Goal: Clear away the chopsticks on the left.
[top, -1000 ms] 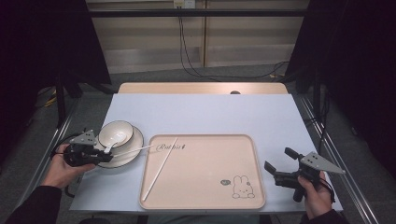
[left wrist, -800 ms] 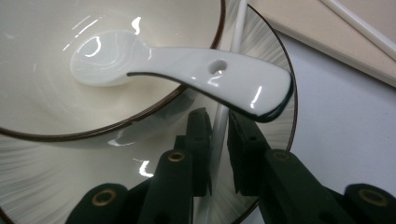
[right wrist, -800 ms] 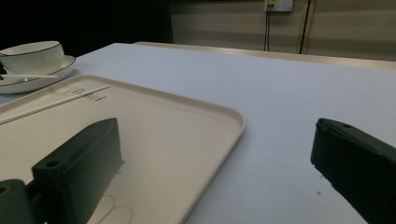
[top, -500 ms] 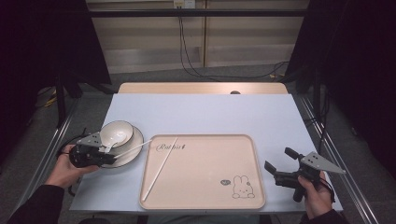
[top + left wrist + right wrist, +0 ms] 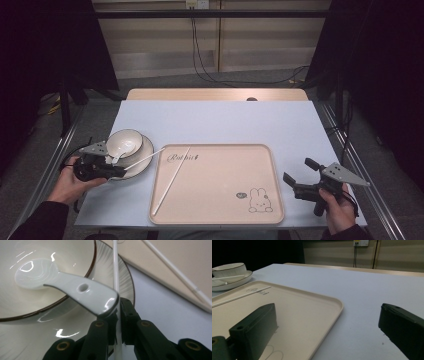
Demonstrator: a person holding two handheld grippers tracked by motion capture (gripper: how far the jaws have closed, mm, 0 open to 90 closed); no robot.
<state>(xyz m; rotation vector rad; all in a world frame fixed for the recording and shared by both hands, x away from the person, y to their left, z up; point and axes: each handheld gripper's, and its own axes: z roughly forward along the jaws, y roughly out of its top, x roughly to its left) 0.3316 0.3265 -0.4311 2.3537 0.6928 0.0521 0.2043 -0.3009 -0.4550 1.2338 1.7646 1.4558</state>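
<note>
Chopstick (image 5: 115, 277) pinched between left gripper (image 5: 119, 315) tips, beside the spoon (image 5: 67, 286)

The high view looks down from above the table (image 5: 215, 120). Both gripper views sit low and close, sharing the tray (image 5: 312, 315).

So the thin white plastic chopstick (image 5: 115, 272) is pinched at its near end in the left tongs (image 5: 119, 315). It lies slanted across the rim of the ribbed cream plate (image 5: 110, 272), beside the white ceramic spoon (image 5: 72, 286), and its far tip reaches out toward the pale pink tray (image 5: 220, 200).
</note>
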